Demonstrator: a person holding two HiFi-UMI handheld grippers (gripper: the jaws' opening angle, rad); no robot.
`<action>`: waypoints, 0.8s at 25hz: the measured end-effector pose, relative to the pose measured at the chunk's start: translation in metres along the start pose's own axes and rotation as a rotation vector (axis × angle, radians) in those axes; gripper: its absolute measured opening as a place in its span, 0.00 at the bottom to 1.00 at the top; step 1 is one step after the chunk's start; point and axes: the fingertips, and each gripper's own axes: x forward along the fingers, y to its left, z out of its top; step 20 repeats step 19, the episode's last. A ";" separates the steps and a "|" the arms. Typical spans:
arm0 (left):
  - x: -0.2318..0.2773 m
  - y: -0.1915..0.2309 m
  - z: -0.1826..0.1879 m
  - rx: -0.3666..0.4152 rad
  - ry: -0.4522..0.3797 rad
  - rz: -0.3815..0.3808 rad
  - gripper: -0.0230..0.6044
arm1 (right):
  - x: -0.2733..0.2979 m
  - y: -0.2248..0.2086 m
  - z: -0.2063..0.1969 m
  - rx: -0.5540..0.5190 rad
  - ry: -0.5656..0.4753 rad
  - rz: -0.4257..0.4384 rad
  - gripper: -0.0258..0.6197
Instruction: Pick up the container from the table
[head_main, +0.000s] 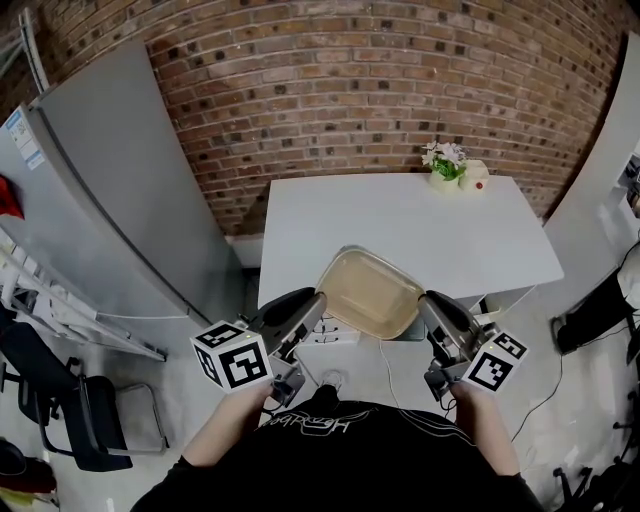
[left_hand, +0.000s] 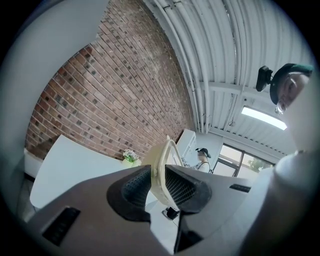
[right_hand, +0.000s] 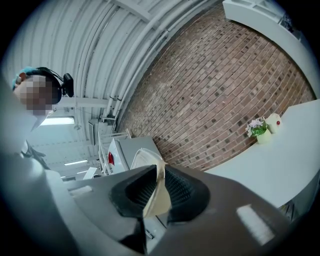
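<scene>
A shallow beige plastic container (head_main: 368, 292) hangs in the air, tilted, off the near edge of the white table (head_main: 400, 225). My left gripper (head_main: 318, 300) is shut on its left rim, and my right gripper (head_main: 424, 302) is shut on its right rim. In the left gripper view the container's rim (left_hand: 161, 172) stands pinched between the ribbed pads (left_hand: 136, 188). The right gripper view shows the thin cream wall (right_hand: 157, 192) clamped between that gripper's dark pads (right_hand: 176, 191).
A small pot of flowers (head_main: 444, 165) and a little cream figure (head_main: 477, 177) stand at the table's far edge by the brick wall. A grey cabinet (head_main: 110, 200) stands at the left, with a black chair (head_main: 70, 410) below it. White boxes (head_main: 335, 333) and cables lie on the floor.
</scene>
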 end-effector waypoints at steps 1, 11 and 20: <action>-0.001 -0.001 -0.001 0.002 0.000 0.001 0.18 | -0.001 0.001 0.000 0.001 -0.001 0.001 0.13; -0.003 -0.007 -0.008 0.012 0.010 0.010 0.18 | -0.009 0.003 -0.002 0.000 0.001 0.001 0.13; -0.006 -0.005 -0.011 0.008 0.016 0.020 0.18 | -0.009 0.003 -0.006 0.013 0.004 0.003 0.13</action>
